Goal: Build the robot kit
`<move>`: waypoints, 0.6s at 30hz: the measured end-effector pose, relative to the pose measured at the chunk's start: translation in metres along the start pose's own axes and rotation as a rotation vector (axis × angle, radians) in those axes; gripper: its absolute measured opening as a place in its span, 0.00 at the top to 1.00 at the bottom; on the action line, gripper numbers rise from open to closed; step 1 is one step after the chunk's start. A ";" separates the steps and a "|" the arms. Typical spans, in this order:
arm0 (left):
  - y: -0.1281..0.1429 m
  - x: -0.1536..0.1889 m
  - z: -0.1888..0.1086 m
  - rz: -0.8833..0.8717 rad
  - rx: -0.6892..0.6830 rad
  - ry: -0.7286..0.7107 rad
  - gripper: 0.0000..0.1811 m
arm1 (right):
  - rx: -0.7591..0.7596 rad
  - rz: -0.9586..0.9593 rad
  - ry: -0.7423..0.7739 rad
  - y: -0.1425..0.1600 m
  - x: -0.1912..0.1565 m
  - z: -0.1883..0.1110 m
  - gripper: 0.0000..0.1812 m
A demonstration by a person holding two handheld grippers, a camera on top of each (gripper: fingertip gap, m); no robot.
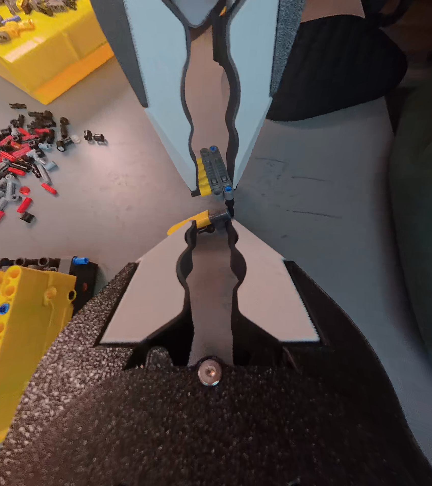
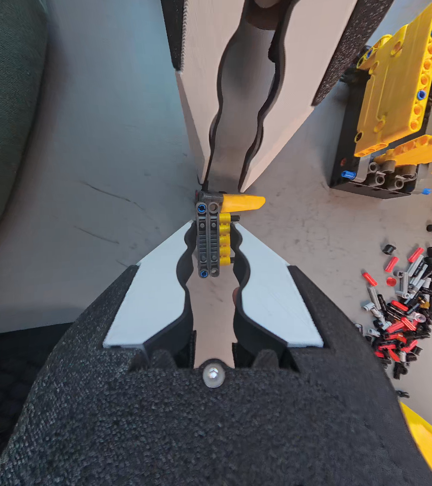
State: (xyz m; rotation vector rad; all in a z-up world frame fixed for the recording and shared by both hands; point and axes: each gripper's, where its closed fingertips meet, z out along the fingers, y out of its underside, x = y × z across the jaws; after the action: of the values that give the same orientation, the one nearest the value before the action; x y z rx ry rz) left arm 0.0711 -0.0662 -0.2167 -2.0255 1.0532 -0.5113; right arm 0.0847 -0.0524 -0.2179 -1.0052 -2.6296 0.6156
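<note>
Grey beams [image 2: 207,240] gripped by right tongs [image 2: 212,238]; no writing legible.

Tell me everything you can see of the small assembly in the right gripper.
The small assembly is plastic: two dark grey slotted beams side by side with blue pins at the ends, plus a column of yellow connectors on one side. The right gripper is shut on it, lengthwise between the fingers, above the grey table. Its far end meets the yellow-tipped piece held by the left gripper.

Grey-yellow beam piece [image 2: 211,243] between jaws
</note>
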 end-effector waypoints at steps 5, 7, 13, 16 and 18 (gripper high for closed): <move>0.010 0.006 0.007 -0.022 -0.070 -0.015 0.88 | -0.013 0.035 0.042 -0.001 -0.001 0.001 0.87; 0.013 0.009 0.010 0.006 -0.091 -0.038 0.90 | -0.012 0.051 0.066 0.000 0.000 0.001 0.87; 0.017 0.010 0.015 0.052 -0.119 -0.069 0.97 | -0.019 0.103 0.114 0.001 0.001 0.000 0.87; 0.016 0.010 0.016 0.071 -0.127 -0.084 0.98 | -0.036 0.123 0.135 0.002 0.000 0.000 0.87; 0.016 0.011 0.016 0.053 -0.123 -0.077 0.98 | -0.063 0.121 0.151 0.003 -0.001 0.000 0.87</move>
State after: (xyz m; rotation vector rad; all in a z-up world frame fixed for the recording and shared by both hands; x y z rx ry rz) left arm 0.0800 -0.0731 -0.2391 -2.1006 1.1116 -0.3454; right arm 0.0871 -0.0505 -0.2191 -1.1881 -2.4852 0.4650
